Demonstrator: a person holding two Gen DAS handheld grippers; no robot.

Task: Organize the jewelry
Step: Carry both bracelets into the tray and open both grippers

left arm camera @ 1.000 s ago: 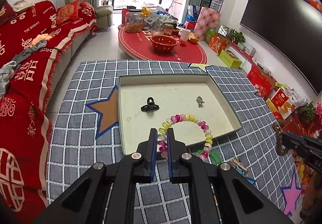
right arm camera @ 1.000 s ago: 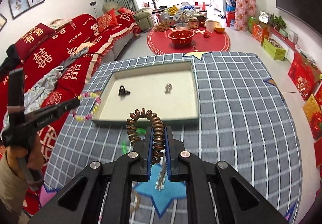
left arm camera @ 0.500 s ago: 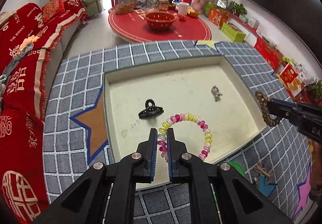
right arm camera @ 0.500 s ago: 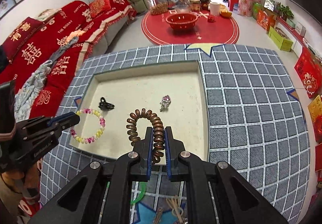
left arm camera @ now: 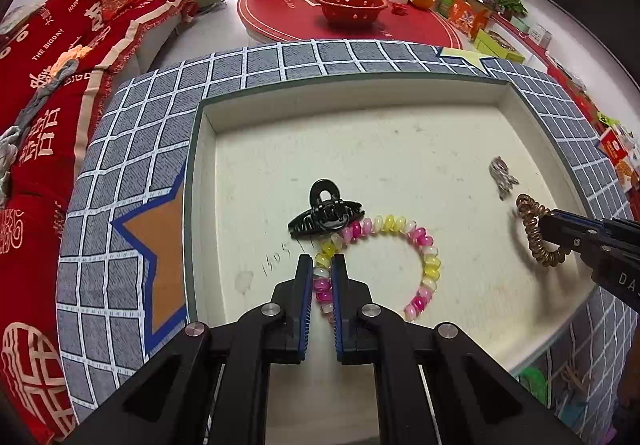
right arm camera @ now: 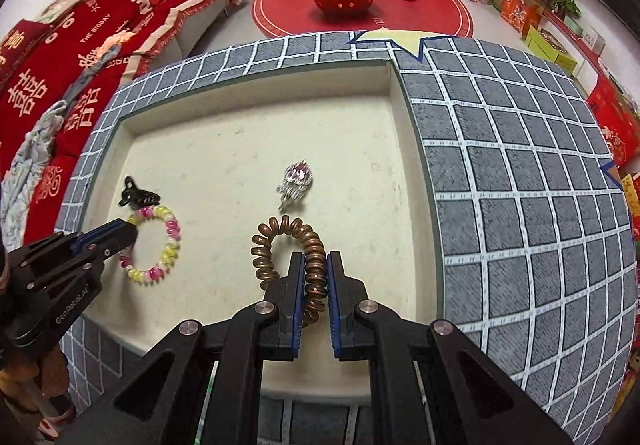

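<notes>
- Worktop [right arm camera: 520,173]: grey grid cloth, cream tray [left arm camera: 400,149] on it; red sofa [left arm camera: 44,57] behind.
- Left gripper [left arm camera: 322,265] clamped on beaded bracelet [left arm camera: 428,257] over the tray.
- Right gripper [right arm camera: 314,263] clamped on brown coil tie [right arm camera: 276,229]; its lower loop is hidden.

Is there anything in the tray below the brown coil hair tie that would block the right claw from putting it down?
Nothing visible does. The brown coil hair tie in the right claw hangs over bare tray floor; the silver pendant lies farther back, the beaded bracelet off to the left.
</notes>
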